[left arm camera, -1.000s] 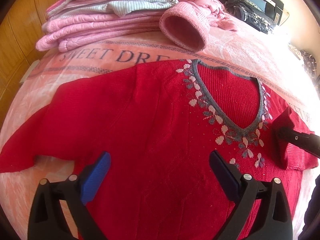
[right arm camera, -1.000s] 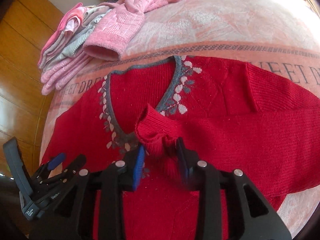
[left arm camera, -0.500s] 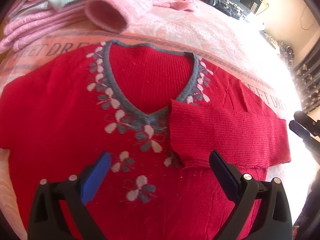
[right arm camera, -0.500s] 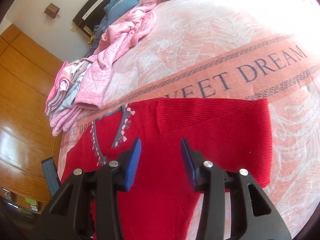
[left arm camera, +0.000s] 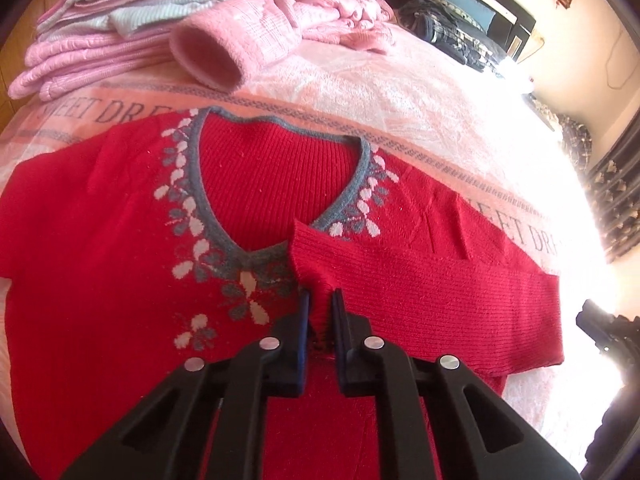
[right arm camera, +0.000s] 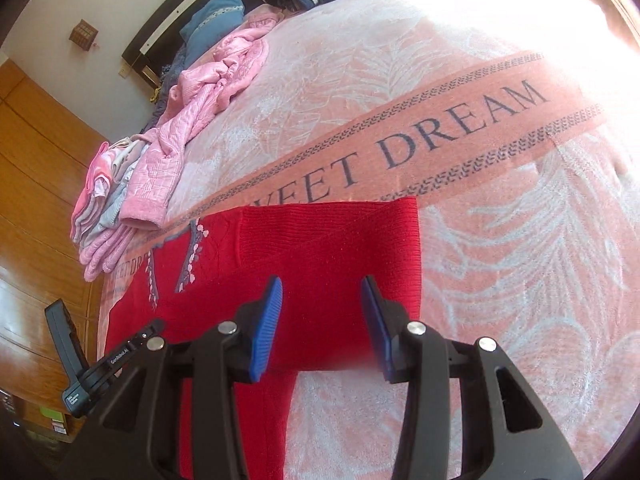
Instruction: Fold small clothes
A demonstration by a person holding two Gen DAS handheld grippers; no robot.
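A red V-neck sweater [left arm camera: 120,240] with grey trim and white leaf pattern lies flat on the pink bedspread [left arm camera: 400,92]. Its right sleeve [left arm camera: 440,300] is folded across the chest, cuff near the neckline point. My left gripper [left arm camera: 319,312] is shut on the cuff of that sleeve. In the right wrist view the same sweater [right arm camera: 328,256] shows its folded right edge, and my right gripper [right arm camera: 322,320] hovers open just above that fold with nothing between its blue pads. The left gripper's body [right arm camera: 92,368] shows at the lower left there.
A stack of folded pink and pale clothes [left arm camera: 92,40] sits at the far left, with a loose pink garment [left arm camera: 248,36] beside it. Dark clothes [left arm camera: 460,36] and a blue pillow [right arm camera: 216,12] lie near the headboard. A wooden wardrobe [right arm camera: 36,184] stands left of the bed.
My left gripper has gone from wide open to shut on the folded sleeve's cuff. My right gripper let go of that sleeve a second ago and has drawn back to the sweater's right edge, staying open.
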